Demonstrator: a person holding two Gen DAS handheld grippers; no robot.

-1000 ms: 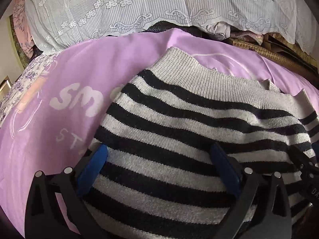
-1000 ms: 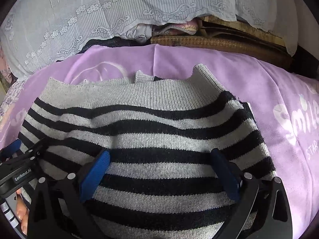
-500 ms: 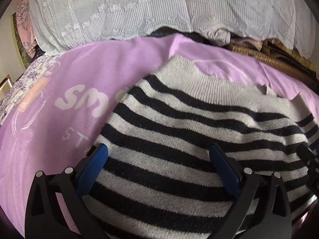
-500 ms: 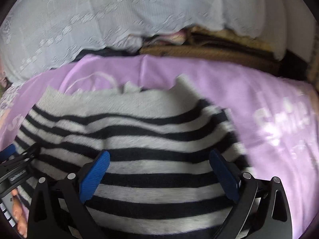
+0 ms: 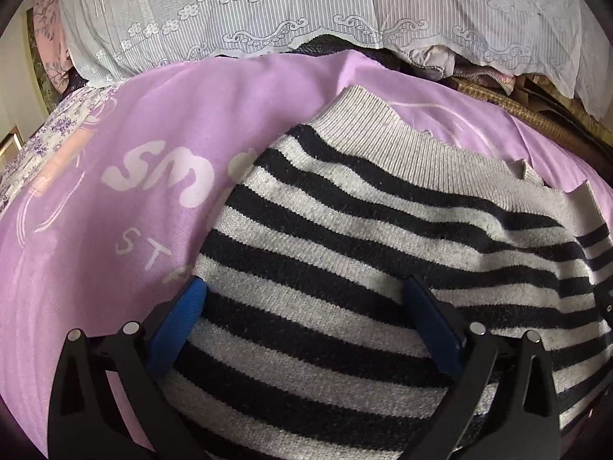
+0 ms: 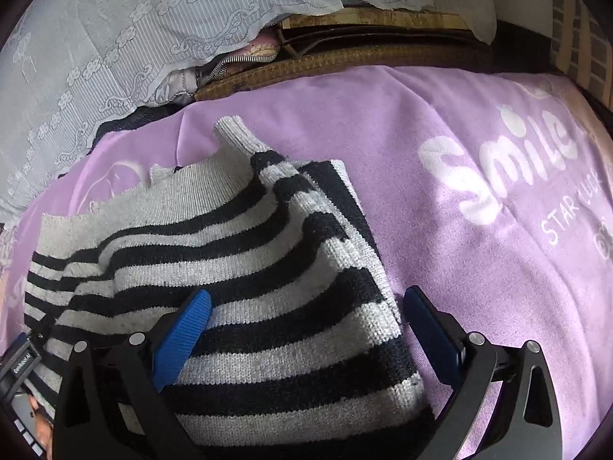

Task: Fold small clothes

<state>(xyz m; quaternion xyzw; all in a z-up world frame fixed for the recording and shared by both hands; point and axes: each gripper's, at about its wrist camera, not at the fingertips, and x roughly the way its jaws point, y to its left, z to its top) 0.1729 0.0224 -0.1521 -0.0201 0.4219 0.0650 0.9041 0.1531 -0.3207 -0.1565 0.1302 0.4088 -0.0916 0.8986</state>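
A small grey sweater with black stripes [image 5: 364, 230] lies on a purple blanket [image 5: 95, 268], its ribbed hem toward the far side. My left gripper [image 5: 306, 306] is open and low over the sweater's left part, with knit spanning the gap between its blue pads [image 5: 187, 318]. In the right wrist view the sweater [image 6: 249, 268] is doubled over, and its right edge runs between the fingers. My right gripper [image 6: 308, 306] is open there, one pad over the knit and the other over the blanket [image 6: 479, 268]. The left gripper's body [image 6: 19, 360] shows at the bottom left.
White lace cloth [image 5: 268, 11] drapes over a pile at the far side, with a woven mat [image 6: 345, 61] and bundled fabric under it. The blanket carries white "Smile" lettering [image 6: 498, 161]. A floral sheet [image 5: 49, 130] edges the left.
My right gripper has shifted to the right, so the sweater's right edge now lies between its fingers and more blanket shows. The sweater's right side looks bunched up. The left gripper barely moved.
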